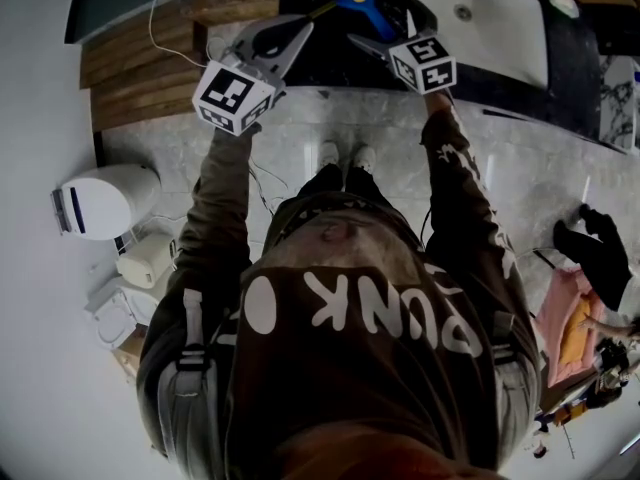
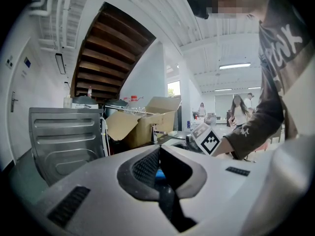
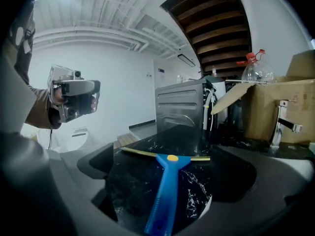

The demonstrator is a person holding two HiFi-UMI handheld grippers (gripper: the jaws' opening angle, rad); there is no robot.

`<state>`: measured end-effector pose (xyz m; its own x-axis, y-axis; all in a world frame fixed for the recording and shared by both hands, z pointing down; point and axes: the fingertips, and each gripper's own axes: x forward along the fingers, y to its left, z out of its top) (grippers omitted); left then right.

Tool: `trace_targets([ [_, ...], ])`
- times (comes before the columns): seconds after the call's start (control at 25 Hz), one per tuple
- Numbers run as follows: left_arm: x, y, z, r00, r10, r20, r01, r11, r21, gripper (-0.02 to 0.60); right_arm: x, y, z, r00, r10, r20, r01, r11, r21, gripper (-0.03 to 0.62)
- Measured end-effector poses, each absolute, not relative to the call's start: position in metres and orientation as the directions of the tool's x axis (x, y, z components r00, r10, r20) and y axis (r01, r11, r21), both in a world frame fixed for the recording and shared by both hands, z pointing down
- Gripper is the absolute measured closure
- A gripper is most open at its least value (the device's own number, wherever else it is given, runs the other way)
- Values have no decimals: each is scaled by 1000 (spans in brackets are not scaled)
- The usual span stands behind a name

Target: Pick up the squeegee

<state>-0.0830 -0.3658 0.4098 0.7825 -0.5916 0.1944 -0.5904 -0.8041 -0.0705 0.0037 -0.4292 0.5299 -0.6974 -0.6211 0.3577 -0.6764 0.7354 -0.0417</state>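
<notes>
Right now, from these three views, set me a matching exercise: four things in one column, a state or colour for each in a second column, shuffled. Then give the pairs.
Things
1. left gripper
2. right gripper
3. squeegee
4. plastic bottle

States or colours
A. clear, with a red cap
B. jaws apart
C. lying flat on the black marble countertop
D. jaws together

Pairs: 1-D; 2-B; 3-C; 4-A
</notes>
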Motion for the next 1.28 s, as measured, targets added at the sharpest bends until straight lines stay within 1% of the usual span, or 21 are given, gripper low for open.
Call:
trace_targets([
  [0.36, -88, -364, 412, 783, -591, 193, -591, -804, -66, 578, 3, -438, 569, -652, -607, 455, -698, 714, -48, 10],
  [0.72, -92, -364, 411, 782, -593, 191, -593, -803, -61, 578, 0, -442, 595, -620, -586, 522, -717, 693, -74, 25],
  [0.96, -96, -364, 412, 779, -595, 195, -596, -800, -62, 578, 2, -448, 604, -600, -588, 543, -739, 667, -95, 74],
  [1.2, -96, -363, 414, 779, -597, 194, -599, -799, -56, 578, 4, -452, 610, -567, -579, 586, -749, 659, -74, 139],
  [1.28, -95, -364, 414, 779, -596, 194, -598, -799, -56, 578, 7, -453, 616, -553, -574, 605, -749, 659, -59, 171],
])
